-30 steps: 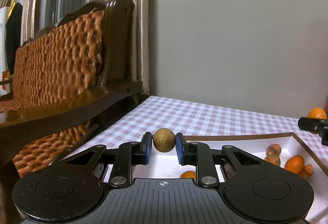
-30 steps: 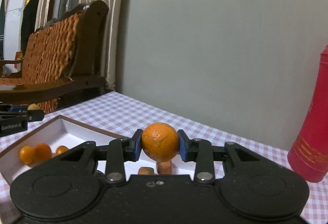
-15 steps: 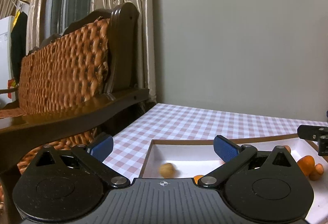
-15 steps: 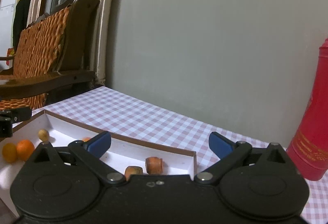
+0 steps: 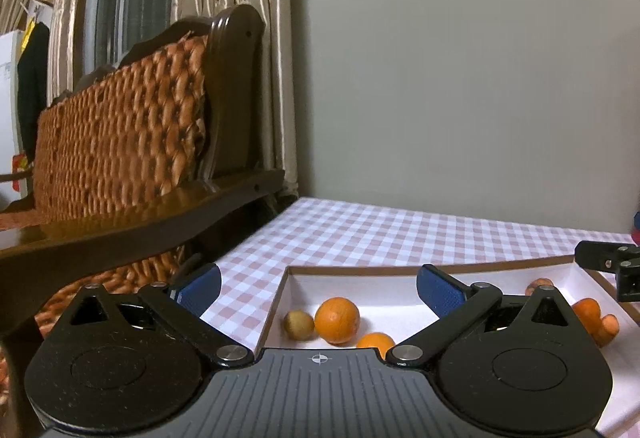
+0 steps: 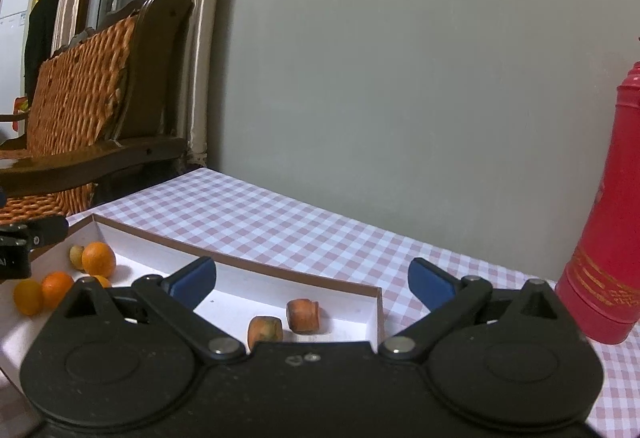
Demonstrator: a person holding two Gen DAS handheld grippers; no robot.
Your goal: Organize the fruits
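A shallow white box with a brown rim [image 5: 400,269] [image 6: 248,268] lies on the checked tablecloth. In its left corner rest a small tan-green fruit [image 5: 299,324] [image 6: 76,256], an orange [image 5: 337,319] [image 6: 98,259] and a second orange [image 5: 375,342]. Two more oranges [image 6: 42,292] sit nearer the front. At the box's right end lie two reddish-brown stubby fruits [image 6: 303,314] [image 5: 594,320]. My left gripper [image 5: 318,286] hangs open above the left corner, with nothing between its fingers. My right gripper [image 6: 312,278] stands open over the right end, also with nothing in it.
A tall red flask [image 6: 608,238] stands on the cloth right of the box. A dark wooden chair with a woven back [image 5: 132,141] presses against the table's left edge. A grey wall lies behind the table. The other gripper's tip [image 5: 608,262] shows at the right edge.
Both grippers opened wide. The tan-green fruit left the left gripper and lies in the box's corner. The orange left the right gripper and has come to rest beside it.
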